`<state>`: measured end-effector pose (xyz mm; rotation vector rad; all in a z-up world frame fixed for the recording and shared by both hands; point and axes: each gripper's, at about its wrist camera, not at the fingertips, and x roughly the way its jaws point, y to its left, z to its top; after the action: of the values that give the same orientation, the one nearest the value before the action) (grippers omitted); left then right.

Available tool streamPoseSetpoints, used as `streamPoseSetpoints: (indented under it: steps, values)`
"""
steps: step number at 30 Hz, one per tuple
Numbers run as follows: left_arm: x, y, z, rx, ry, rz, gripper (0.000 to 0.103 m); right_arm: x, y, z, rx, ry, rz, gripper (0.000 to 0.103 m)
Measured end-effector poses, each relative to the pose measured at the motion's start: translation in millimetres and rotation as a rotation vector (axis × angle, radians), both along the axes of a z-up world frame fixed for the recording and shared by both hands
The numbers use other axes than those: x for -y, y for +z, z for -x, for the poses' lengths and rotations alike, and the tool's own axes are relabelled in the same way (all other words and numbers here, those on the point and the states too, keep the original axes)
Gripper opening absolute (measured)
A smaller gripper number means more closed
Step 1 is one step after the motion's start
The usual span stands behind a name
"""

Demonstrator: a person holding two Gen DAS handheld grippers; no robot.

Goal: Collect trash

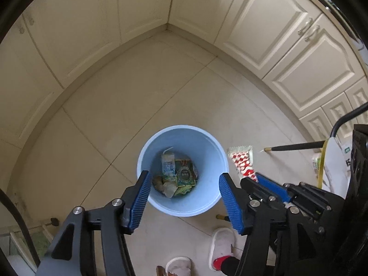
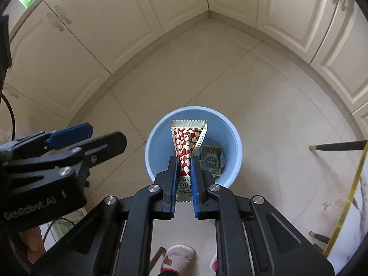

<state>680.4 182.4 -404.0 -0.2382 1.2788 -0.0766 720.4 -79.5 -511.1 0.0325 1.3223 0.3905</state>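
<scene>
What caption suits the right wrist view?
Right gripper holds a checkered sachet above the blue bin.

Bin [image 1: 208, 156] stands on the floor [image 1: 119, 115] in the corner where two cabinet [image 1: 283, 30] runs meet. Wrappers [image 1: 177, 174] lie in the bin's bottom. Left hand-held gripper [image 1: 184, 195] is above the bin, one finger at each side of the rim. Right hand-held gripper [image 2: 185, 161] is to its right, with a sachet [image 2: 186, 138] between its fingers, over the bin. Slippers [image 1: 222, 241] are on the floor on the near side of the bin.
</scene>
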Motion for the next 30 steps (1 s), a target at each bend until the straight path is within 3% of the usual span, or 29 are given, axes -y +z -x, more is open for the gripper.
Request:
streamPoseSetpoints:
  steps: [5,9,13,16,19,20,22,26,30]
  values:
    - [10,17,-2,0.013,0.046,-0.006,0.058,-7,4,-4,0.031,0.017,-0.022,0.020]
    - [5,35,5,0.042,0.074,-0.007,0.058,-13,19,1,0.053,0.011,-0.032,0.043]
    - [11,58,35,0.086,0.095,0.002,0.059,-17,46,12,0.107,0.018,-0.015,0.047]
    - [6,85,54,0.130,0.119,0.011,0.059,-21,78,27,0.159,0.023,-0.003,0.061]
    - [3,123,81,0.204,0.155,0.007,0.059,-22,111,42,0.217,0.025,0.012,0.064]
    - [2,135,95,0.228,0.165,0.003,0.060,-22,124,49,0.240,0.022,0.021,0.069]
    - [1,161,118,0.286,0.186,-0.016,0.065,-20,149,64,0.278,0.009,0.036,0.089]
    - [16,213,164,0.415,0.203,-0.108,0.074,-15,202,93,0.368,0.004,0.029,0.090]
    - [47,251,207,0.509,0.201,-0.157,0.079,-8,254,127,0.461,-0.008,0.032,0.100]
